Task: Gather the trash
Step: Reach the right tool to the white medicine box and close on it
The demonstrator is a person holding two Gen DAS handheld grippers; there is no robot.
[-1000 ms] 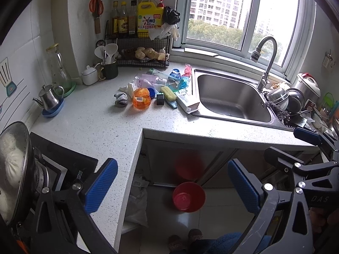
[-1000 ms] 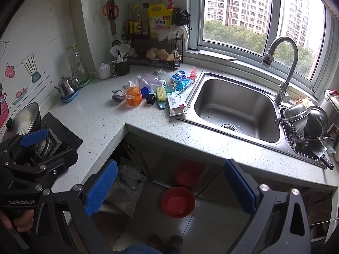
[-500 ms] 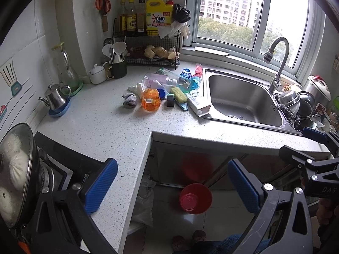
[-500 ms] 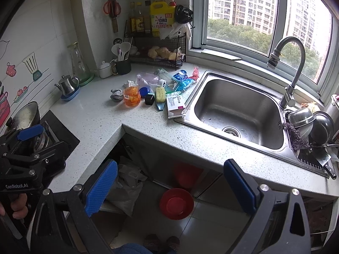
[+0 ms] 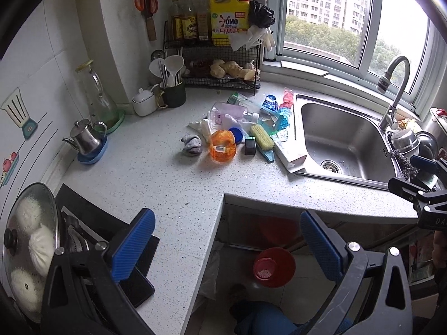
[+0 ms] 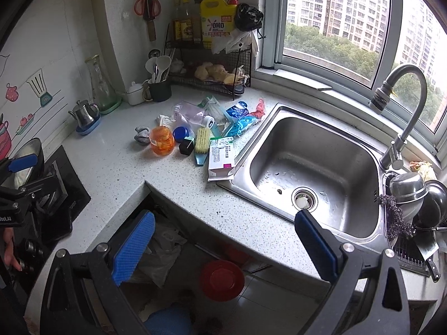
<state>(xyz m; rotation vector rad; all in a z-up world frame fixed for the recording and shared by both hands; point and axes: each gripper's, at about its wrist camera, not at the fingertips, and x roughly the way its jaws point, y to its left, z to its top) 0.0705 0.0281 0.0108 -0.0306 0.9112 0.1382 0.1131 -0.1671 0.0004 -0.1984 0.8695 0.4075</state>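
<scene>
Looking ahead from the left gripper (image 5: 226, 240), spread and empty, trash pile (image 5: 240, 128) lies well ahead on the counter (image 5: 156, 178), likely light, crinkly wrappers; from the right gripper (image 6: 223, 240), also spread and empty, flat carton (image 6: 221, 158) ahead-left beside the sink (image 6: 313, 167) seems stiff, long axis pointing away, best pinched across its narrow sides.

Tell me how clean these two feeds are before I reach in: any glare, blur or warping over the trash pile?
Left wrist view: daylight from the window blows out the sky; the orange plastic jar and nearby litter stay sharp; black vignette at the corners. Right wrist view: straight counter edges bow from fisheye warp; the white cardboard box reads clearly; the steel sink shows soft reflections, no hard glare.
</scene>
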